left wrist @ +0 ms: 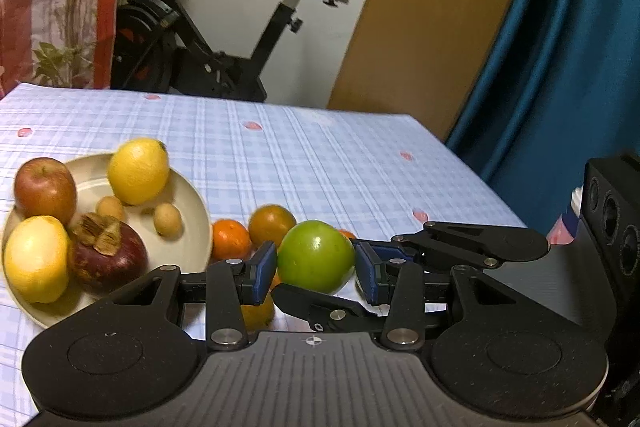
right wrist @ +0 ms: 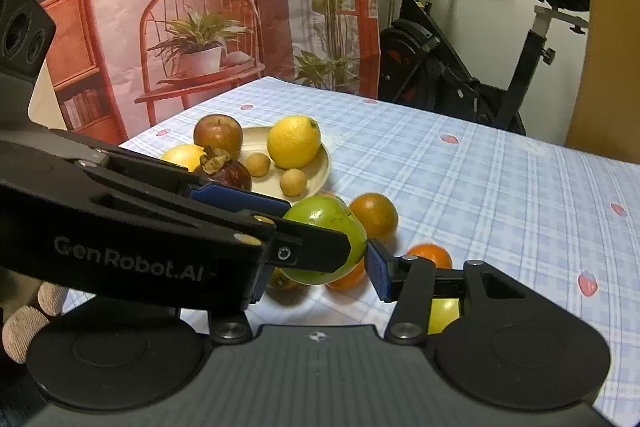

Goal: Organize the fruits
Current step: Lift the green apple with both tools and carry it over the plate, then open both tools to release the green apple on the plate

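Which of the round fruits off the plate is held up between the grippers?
The green fruit. Both grippers' blue pads sit at its sides, while the orange ones lie on the tablecloth beside the plate.

In the right wrist view, the black left gripper (right wrist: pixel 316 247) covers the lower left of the round green fruit (right wrist: pixel 332 217) and most of a yellow fruit (right wrist: pixel 182 155) on the cream plate (right wrist: pixel 322 163). Another yellow-green fruit (right wrist: pixel 443 314) shows only a sliver behind the right gripper's linkage.
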Available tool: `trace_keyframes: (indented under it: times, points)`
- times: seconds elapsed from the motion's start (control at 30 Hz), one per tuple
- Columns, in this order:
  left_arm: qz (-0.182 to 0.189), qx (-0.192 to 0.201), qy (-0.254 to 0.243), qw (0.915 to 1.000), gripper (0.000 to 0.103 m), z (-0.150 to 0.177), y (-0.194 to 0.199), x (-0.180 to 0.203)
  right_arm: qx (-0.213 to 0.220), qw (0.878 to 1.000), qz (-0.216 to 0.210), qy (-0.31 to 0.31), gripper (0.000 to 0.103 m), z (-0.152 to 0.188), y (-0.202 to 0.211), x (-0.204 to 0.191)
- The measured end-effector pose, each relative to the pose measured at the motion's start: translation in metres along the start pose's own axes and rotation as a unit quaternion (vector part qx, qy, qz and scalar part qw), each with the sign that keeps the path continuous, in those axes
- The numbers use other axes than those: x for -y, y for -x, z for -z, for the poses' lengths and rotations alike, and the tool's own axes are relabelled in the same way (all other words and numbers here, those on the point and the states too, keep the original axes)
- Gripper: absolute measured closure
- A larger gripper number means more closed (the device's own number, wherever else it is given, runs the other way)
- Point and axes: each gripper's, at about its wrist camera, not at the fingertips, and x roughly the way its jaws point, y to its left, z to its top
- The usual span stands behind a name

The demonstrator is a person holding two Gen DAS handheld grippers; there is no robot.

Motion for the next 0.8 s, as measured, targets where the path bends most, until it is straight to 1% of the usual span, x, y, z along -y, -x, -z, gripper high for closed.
trace_keyframes:
  times: [0.2,0.33,0.37,0.4,0.43,0.47,0.53,0.63,0.67,0.8]
  points:
    - [-0.009,0.021,0.035,0.9991,0.058,-0.009,0.006,-0.025,-0.005,0.999,-0.007,0.031,0.051,-0.02,-0.014,-0.012]
    - [-0.017,0.028,0.063,0.9975,0.059,-0.018,0.003,-0.046,-0.001,0.999,-0.011,0.051,0.053,-0.037,-0.029,-0.02]
    - [-0.018,0.029,0.065,0.9973,0.059,-0.022,0.0,-0.05,-0.002,0.999,-0.014,0.053,0.054,-0.04,-0.034,-0.022]
    - [-0.019,0.031,0.069,0.997,0.064,-0.024,-0.003,-0.054,-0.004,0.998,-0.018,0.054,0.056,-0.045,-0.041,-0.023]
    - [-0.019,0.029,0.075,0.9966,0.066,-0.027,-0.007,-0.059,-0.007,0.998,-0.024,0.057,0.059,-0.047,-0.048,-0.024]
    - [-0.021,0.025,0.078,0.9964,0.068,-0.029,-0.011,-0.062,-0.01,0.998,-0.03,0.062,0.065,-0.05,-0.056,-0.026]
    - [-0.027,0.012,0.082,0.9962,0.068,-0.029,-0.023,-0.071,-0.016,0.997,-0.024,0.072,0.065,-0.053,-0.073,-0.03]
    - [-0.03,0.006,0.113,0.9931,0.068,-0.027,-0.025,-0.087,-0.042,0.996,-0.029,0.067,0.068,-0.052,-0.097,-0.027]
    - [-0.029,0.007,0.117,0.9926,0.068,-0.028,-0.025,-0.09,-0.045,0.996,-0.031,0.07,0.069,-0.051,-0.101,-0.028]
    - [-0.034,0.019,0.126,0.9913,0.068,-0.029,-0.02,-0.094,-0.039,0.995,-0.032,0.085,0.07,-0.051,-0.101,-0.034]
